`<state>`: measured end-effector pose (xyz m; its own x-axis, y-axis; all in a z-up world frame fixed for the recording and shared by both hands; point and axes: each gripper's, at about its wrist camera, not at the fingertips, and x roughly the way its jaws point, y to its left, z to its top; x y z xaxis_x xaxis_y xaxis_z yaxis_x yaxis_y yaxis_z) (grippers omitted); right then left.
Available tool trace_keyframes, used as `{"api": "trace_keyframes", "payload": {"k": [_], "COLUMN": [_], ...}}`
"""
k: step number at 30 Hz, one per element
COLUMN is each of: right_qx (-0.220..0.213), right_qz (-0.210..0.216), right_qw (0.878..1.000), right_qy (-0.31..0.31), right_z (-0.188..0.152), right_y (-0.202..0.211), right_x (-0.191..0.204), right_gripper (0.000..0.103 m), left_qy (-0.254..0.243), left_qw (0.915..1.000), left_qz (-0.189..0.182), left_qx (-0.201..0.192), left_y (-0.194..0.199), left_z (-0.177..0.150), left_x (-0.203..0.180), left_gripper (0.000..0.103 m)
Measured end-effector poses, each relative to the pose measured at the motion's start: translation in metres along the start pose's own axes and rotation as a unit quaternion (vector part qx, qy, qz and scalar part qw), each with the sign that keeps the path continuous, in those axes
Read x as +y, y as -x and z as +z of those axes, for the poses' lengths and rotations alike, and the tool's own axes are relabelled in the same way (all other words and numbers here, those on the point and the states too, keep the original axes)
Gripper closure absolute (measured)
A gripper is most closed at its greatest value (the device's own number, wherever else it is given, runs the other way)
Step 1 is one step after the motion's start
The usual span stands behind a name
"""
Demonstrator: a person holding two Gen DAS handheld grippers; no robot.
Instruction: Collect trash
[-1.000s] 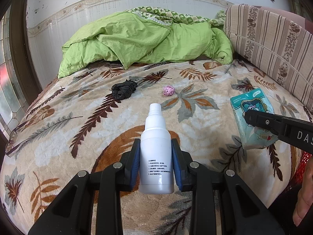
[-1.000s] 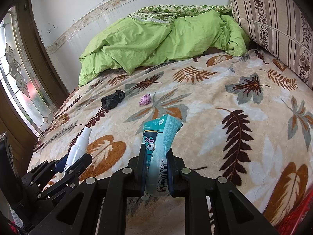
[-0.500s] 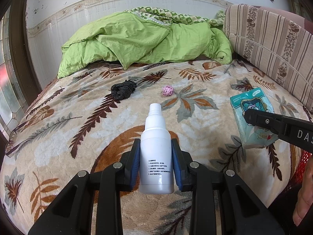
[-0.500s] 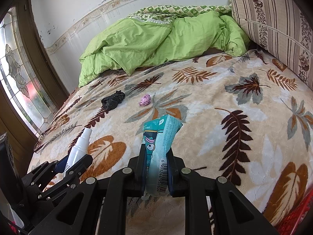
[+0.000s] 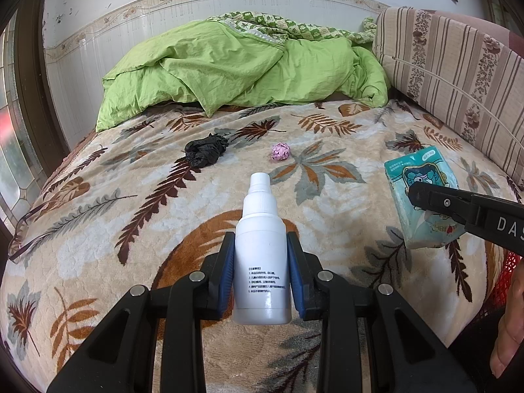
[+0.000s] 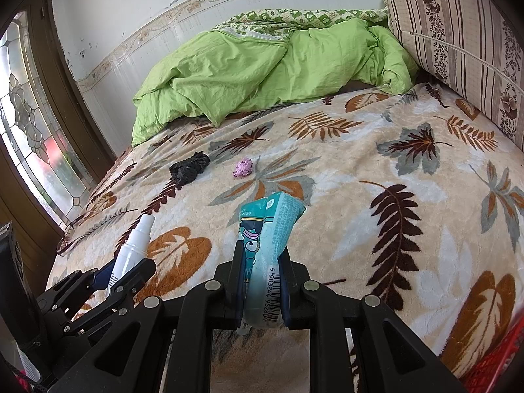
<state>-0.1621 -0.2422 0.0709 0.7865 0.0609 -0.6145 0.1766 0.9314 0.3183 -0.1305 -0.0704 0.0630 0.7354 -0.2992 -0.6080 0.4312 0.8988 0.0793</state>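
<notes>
Print on the white plastic spray bottle (image 5: 262, 262) is too small to read, and its base hangs past the blue pads of the left gripper (image 5: 261, 273), which is closed on the bottle's body from both sides. The bottle's long axis runs straight away from the camera, nozzle end pointing toward the far side of the bed; in the right wrist view the same bottle (image 6: 131, 252) leans up and to the right, its lower part hidden behind the black fingers.

The right gripper (image 6: 262, 281) is clamped on a teal plastic tissue packet with a cartoon face (image 6: 265, 255), held edge-on, long axis pointing forward and slightly right, barcode end nearest the camera. From the left wrist view, the packet (image 5: 422, 196) shows its printed face, partly covered by a black finger whose lettering is cut off by the frame edge.

A hand (image 5: 507, 327) is cut off at the lower right corner. On the leaf-patterned beige blanket (image 5: 98, 229), well beyond both grippers, lie a crumpled black plastic bag (image 5: 204, 150) and, near it to the right, a small crumpled pink paper ball (image 5: 280, 152). A rumpled green quilt (image 5: 235, 68) covers the far end, beside a striped floral cushion (image 5: 452, 65).
</notes>
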Motion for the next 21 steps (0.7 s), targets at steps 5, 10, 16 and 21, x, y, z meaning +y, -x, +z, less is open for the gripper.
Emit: {"api": "trace_keyframes", "payload": {"k": [5,10,16,21], "right_qx": [0.000,-0.001,-0.002,-0.004], "right_qz": [0.000,0.000,0.000,0.000], "right_qw": [1.000,1.000,1.000,1.000], "right_qy": [0.000,0.000,0.000,0.000], "right_z": [0.0001,-0.0001,0.0009,0.0020], "right_y": [0.0001,0.0002,0.0017,0.0038], "right_x": [-0.0001,-0.0001,-0.0001,-0.0003], "right_gripper": [0.086,0.086,0.086,0.086], "left_qy": [0.000,0.000,0.000,0.000], "left_qw": [1.0000,1.0000,1.0000,1.0000], "left_qz": [0.000,0.000,0.000,-0.001], "left_qx": [0.000,0.000,0.000,0.000], "left_y": [0.0002,0.0002,0.0001,0.0003], "left_z": [0.0000,0.0001,0.0000,0.0001], "left_x": [-0.0001,-0.0003,-0.0004,-0.0008], "left_gripper": [0.074,0.074,0.074,0.074]}}
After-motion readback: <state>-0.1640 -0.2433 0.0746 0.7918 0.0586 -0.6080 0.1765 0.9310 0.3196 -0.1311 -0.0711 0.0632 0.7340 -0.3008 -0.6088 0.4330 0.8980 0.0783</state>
